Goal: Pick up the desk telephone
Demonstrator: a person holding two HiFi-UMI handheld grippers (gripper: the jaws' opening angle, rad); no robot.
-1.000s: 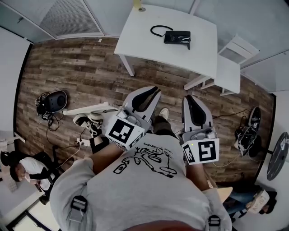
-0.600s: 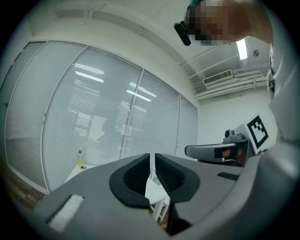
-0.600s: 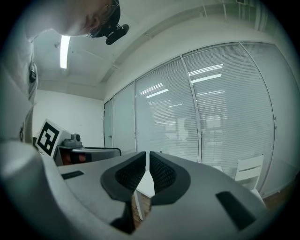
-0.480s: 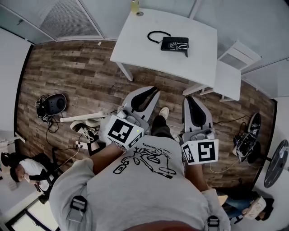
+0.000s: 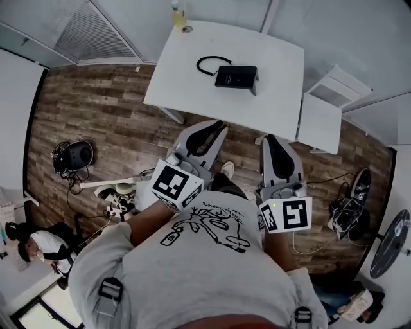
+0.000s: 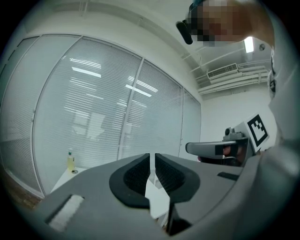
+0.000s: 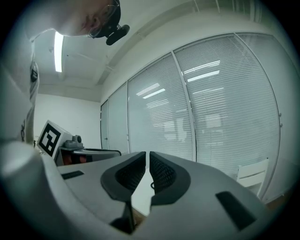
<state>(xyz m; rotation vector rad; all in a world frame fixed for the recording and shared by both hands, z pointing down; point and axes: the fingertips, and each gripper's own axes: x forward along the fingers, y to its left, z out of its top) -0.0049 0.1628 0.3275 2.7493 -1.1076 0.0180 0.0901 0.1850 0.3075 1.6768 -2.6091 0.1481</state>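
The black desk telephone (image 5: 236, 77) lies on the white table (image 5: 192, 83), with its cord looped to its left (image 5: 207, 62). Both grippers are held level in front of the person, short of the table's near edge. My left gripper (image 5: 220, 124) is shut with nothing in it; its jaws (image 6: 152, 157) meet in the left gripper view. My right gripper (image 5: 269, 137) is also shut and holds nothing (image 7: 147, 154). The phone is hidden behind the jaws in both gripper views.
A small bottle (image 5: 180, 16) stands at the table's far left corner. A white chair (image 5: 324, 106) stands at the table's right. On the wooden floor lie a black round device with cables (image 5: 76, 154) at left and cable tangles (image 5: 347, 209) at right. A person sits at bottom left (image 5: 38, 247).
The table and phone have slid down and left in the head view, nearer to the grippers, as the person walked towards them. Both grippers stayed shut.
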